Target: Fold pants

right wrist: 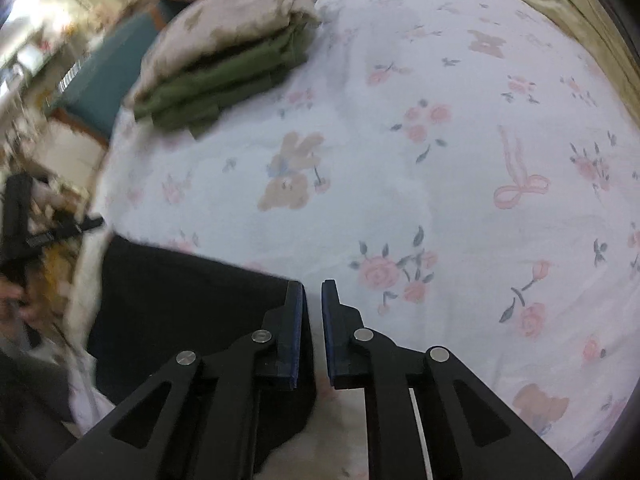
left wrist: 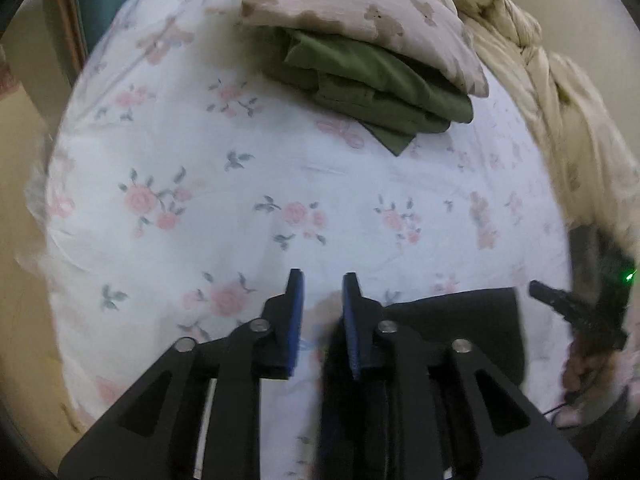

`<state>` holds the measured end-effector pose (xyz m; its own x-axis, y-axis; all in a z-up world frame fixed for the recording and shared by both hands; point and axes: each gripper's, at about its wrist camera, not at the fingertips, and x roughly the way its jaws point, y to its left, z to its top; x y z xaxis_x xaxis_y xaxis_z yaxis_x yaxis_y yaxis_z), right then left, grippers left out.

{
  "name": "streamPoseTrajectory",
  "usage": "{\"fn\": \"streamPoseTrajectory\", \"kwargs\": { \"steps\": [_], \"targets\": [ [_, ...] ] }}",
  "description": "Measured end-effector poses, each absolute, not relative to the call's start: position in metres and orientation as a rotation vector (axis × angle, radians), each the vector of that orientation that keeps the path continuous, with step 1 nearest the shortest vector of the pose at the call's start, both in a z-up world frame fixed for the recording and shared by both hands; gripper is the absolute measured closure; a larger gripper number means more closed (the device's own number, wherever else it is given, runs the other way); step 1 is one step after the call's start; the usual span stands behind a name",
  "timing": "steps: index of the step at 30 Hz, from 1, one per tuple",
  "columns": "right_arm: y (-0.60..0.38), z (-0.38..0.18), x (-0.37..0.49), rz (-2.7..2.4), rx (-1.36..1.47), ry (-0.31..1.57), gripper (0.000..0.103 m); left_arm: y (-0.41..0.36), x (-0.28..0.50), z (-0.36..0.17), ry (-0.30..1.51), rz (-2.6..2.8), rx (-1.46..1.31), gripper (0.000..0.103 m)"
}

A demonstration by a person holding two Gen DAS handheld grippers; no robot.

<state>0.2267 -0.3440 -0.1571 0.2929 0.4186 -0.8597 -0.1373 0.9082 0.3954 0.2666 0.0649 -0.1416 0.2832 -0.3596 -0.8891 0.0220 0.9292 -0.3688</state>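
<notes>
Left wrist view: my left gripper (left wrist: 322, 280) hangs parted, empty, over the floral bedsheet (left wrist: 192, 152). Folded black pants (left wrist: 472, 320) lie just right of it. Right gripper (right wrist: 312, 286) parted too, at the pants' edge, holding nothing.

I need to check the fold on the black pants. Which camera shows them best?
The right wrist view: the black pants lie mostly exposed, left of the gripper. In the left wrist view, the pants sit largely hidden behind the fingers.
</notes>
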Motion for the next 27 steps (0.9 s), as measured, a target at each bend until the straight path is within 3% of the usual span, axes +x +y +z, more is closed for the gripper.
{"fn": "streamPoseTrajectory", "kwargs": {
  "steps": [2, 3, 5, 7, 10, 16, 18, 19, 20, 21, 27],
  "targets": [
    [-0.345, -0.153, 0.229, 0.39, 0.288, 1.206, 0.091, 0.061, 0.266, -0.142, 1.259, -0.277, -0.319, 0.062],
    [-0.346, -0.151, 0.231, 0.399, 0.307, 1.202, 0.09, 0.057, 0.265, -0.143, 1.254, -0.283, -0.301, 0.062],
    [-0.343, -0.152, 0.234, 0.411, 0.327, 1.211, 0.079, 0.048, 0.266, -0.15, 1.283, -0.315, -0.274, 0.059],
    [-0.341, -0.156, 0.236, 0.416, 0.349, 1.228, 0.052, 0.044, 0.265, -0.155, 1.314, -0.322, -0.278, 0.052],
    [-0.339, -0.163, 0.239, 0.41, 0.363, 1.253, 0.051, 0.04, 0.263, -0.159, 1.323, -0.32, -0.278, 0.044],
    [-0.321, -0.182, 0.236, 0.425, 0.305, 1.317, 0.051, 0.016, 0.254, -0.167, 1.337, -0.351, -0.156, 0.045],
    [-0.315, -0.187, 0.235, 0.418, 0.275, 1.345, 0.054, 0.008, 0.254, -0.169, 1.338, -0.34, -0.108, 0.054],
    [-0.314, -0.188, 0.234, 0.429, 0.274, 1.337, 0.06, 0.006, 0.254, -0.171, 1.343, -0.356, -0.115, 0.066],
    [-0.311, -0.188, 0.234, 0.443, 0.261, 1.333, 0.07, 0.003, 0.254, -0.173, 1.347, -0.374, -0.106, 0.075],
    [-0.309, -0.187, 0.234, 0.461, 0.254, 1.334, 0.097, -0.001, 0.253, -0.173, 1.35, -0.393, -0.091, 0.089],
    [-0.299, -0.144, 0.235, 0.446, 0.124, 1.154, 0.098, -0.012, 0.25, -0.131, 1.147, -0.411, 0.01, 0.095]
  ]
}}
